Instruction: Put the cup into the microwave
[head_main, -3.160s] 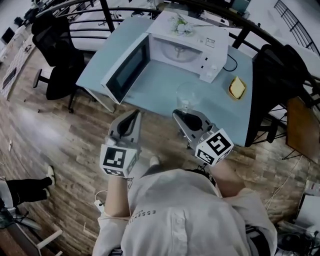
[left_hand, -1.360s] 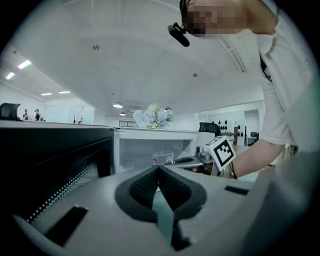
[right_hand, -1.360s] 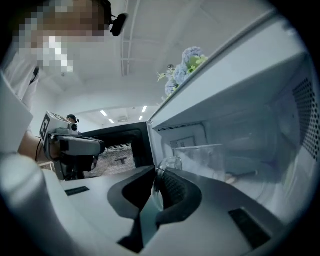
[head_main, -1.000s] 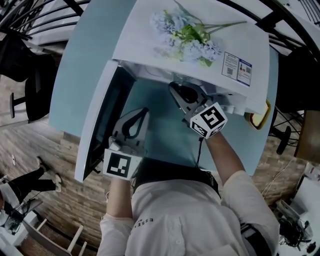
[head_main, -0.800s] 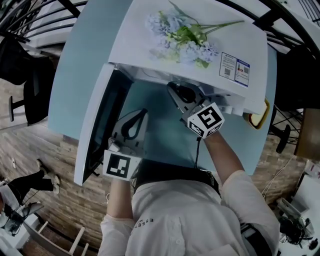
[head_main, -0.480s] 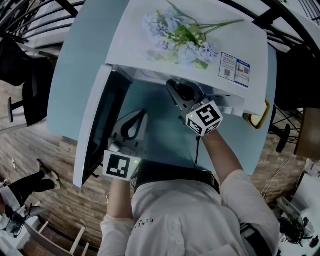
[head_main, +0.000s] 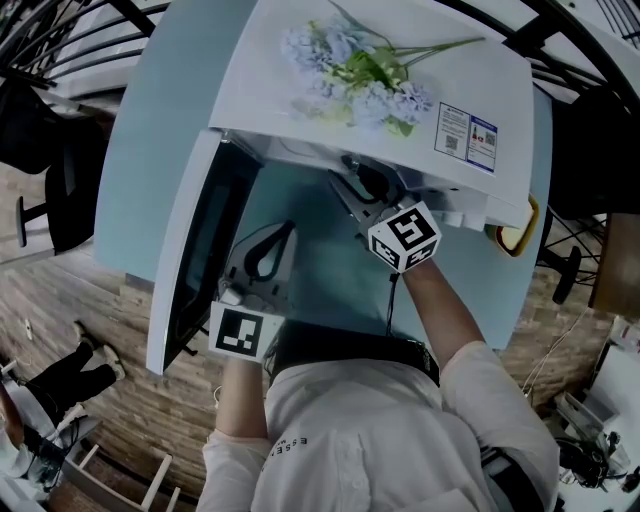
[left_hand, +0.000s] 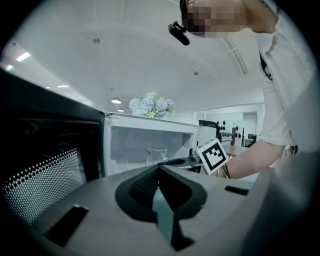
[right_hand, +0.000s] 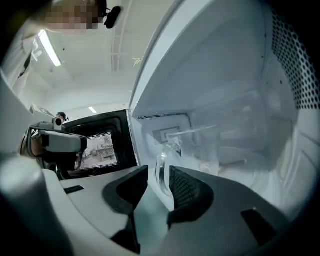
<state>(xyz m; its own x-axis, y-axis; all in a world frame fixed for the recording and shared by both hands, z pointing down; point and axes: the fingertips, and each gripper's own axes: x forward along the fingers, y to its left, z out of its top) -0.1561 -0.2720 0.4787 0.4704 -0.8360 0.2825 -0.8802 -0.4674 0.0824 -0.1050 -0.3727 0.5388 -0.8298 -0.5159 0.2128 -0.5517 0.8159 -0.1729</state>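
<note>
- Now the cup (left_hand: 156, 154), clear glass, stands upright inside the microwave (head_main: 262, 95), with its handle turned toward the opening.
- Right gripper (head_main: 356, 172) reaches into the cavity. Its fingers (right_hand: 184, 187) are opening and stand spread on either side of the handle, with a gap showing on both sides.
- Left gripper (head_main: 284, 226) hangs outside the microwave, over the bench (head_main: 160, 130) and just beside the open door (head_main: 200, 260). Its fingers are pressed together with nothing between them.
- Door stands swung wide, at the left in the head view.
- Flowers (head_main: 350, 70), pale blue with green stems, lie on top of the microwave.
</note>
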